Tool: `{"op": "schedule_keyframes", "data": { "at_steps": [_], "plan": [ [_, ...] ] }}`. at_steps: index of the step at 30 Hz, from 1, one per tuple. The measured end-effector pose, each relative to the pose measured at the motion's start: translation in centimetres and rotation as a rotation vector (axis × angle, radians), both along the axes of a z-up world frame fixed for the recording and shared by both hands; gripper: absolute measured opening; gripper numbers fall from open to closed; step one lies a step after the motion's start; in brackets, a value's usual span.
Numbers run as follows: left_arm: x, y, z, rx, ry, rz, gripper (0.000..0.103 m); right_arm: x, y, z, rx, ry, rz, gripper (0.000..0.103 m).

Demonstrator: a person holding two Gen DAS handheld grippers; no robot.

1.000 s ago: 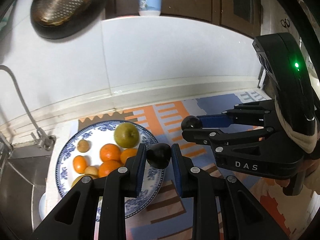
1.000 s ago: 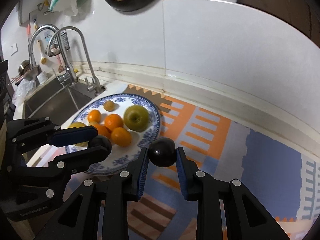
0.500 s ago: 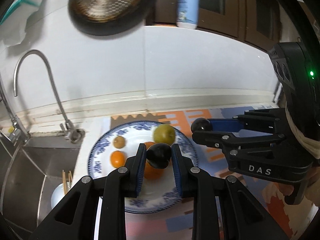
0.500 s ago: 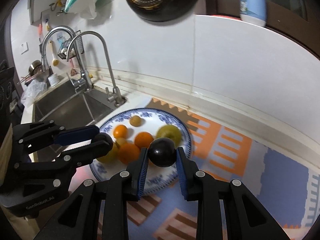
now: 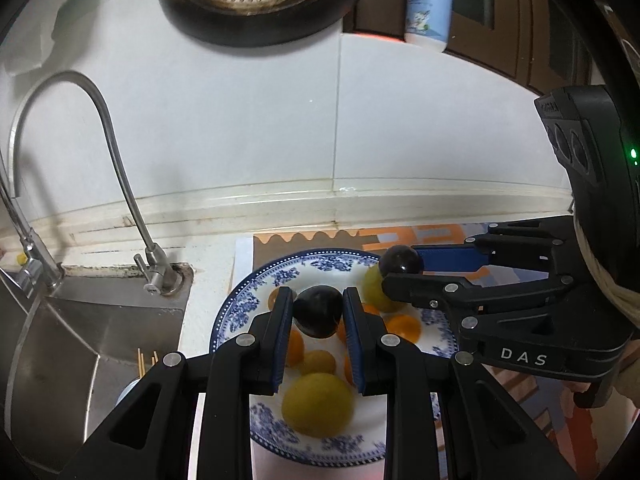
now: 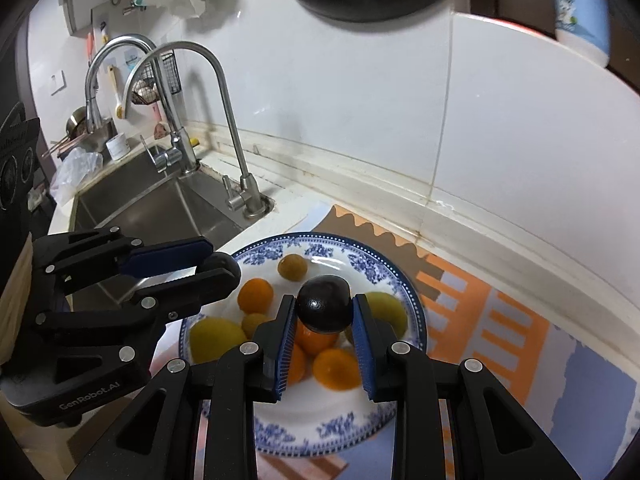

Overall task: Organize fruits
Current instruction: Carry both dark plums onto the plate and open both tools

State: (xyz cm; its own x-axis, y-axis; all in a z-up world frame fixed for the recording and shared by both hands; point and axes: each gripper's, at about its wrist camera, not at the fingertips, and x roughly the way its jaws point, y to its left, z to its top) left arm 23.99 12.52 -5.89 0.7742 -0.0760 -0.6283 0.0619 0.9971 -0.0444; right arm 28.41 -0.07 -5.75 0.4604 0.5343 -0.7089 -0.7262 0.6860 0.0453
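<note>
Both grippers over the blue-white plate [image 6: 404,284], nr the sink [image 6: 160,200]. Left gripper [image 5: 318,312] clamped on a dark plum [image 5: 318,316]; right gripper [image 6: 323,314] clamped on 2nd dark plum [image 6: 323,308]. Plate already has oranges [image 6: 255,294], a green fruit [image 6: 386,312], yellow ones, a small brown one. Left to do, I'd say: lower + release both plums onto plate. Mat [image 6: 500,320] to the right shows no loose fruit.
</note>
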Motion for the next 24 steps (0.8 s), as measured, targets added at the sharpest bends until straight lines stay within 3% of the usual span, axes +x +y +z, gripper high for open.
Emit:
{"op": "schedule_keyframes", "data": {
  "at_steps": [10,20,24],
  "plan": [
    [3.4,1.3,-2.7,-0.039,0.101,-0.013,0.025,2.9,1.7,-1.8,-0.029,0.032,-0.009,0.029],
    [4.4,1.5,-3.8,-0.029,0.142,-0.018,0.026,3.9,2.2,-2.7,-0.042,0.046,-0.016,0.029],
    [4.1,1.5,-3.7,-0.031,0.146,-0.02,0.032,4.1,2.2,-2.8,-0.035,0.057,-0.023,0.033]
  ]
}}
